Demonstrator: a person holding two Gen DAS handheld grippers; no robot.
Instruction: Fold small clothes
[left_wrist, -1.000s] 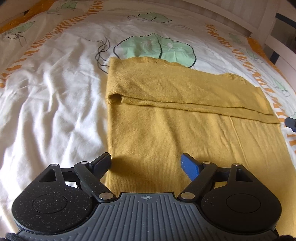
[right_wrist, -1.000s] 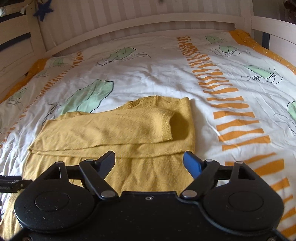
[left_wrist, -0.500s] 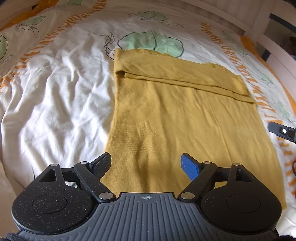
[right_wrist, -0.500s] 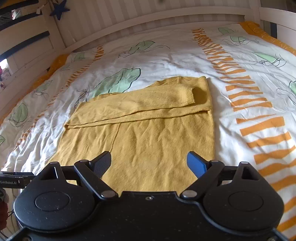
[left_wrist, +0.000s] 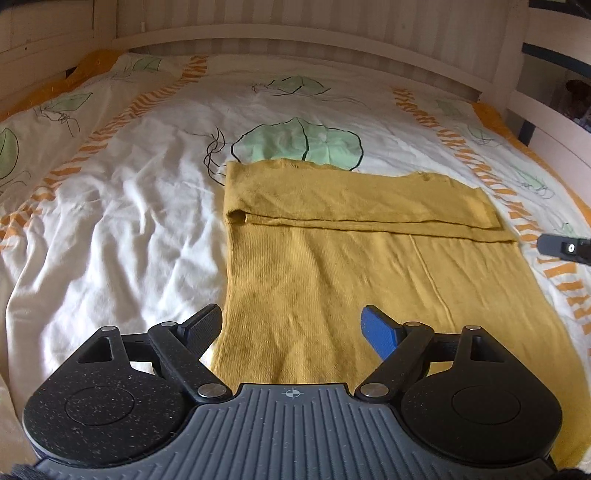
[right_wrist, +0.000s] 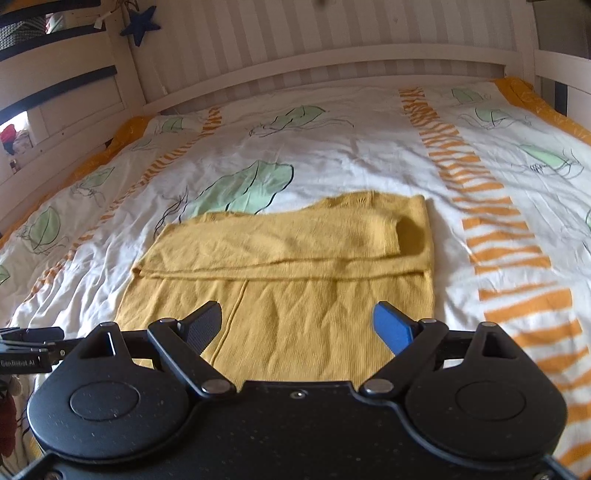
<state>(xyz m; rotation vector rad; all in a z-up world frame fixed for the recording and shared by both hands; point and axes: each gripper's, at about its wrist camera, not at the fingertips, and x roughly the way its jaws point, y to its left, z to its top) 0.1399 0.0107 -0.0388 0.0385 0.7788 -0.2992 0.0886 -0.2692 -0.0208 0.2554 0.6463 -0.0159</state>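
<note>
Now the left gripper (left_wrist: 291, 325) hangs wide open with nothing in it, and so does the right gripper (right_wrist: 297, 323). Just past both, at 12 o'clock, the yellow sweater (left_wrist: 369, 266) lies flat on the leafy bed cover (left_wrist: 110, 206). A white bed rail (right_wrist: 314, 70) stands behind.

You're looking at a bed (left_wrist: 110, 229) (right_wrist: 351, 147) dressed in a white cover (left_wrist: 140, 206) (right_wrist: 332, 162) printed with green leaves and orange dashed stripes, rumpled to the left of the sweater. The mustard-yellow sweater (left_wrist: 332, 266) (right_wrist: 295, 266) lies flat on that cover, its far part folded over in a band across the body. Just beyond the sweater's far edge sits a large green leaf print (left_wrist: 299, 144) (right_wrist: 243, 184). A white wooden frame (left_wrist: 295, 40) (right_wrist: 332, 66) rims the bed farther back.
</note>
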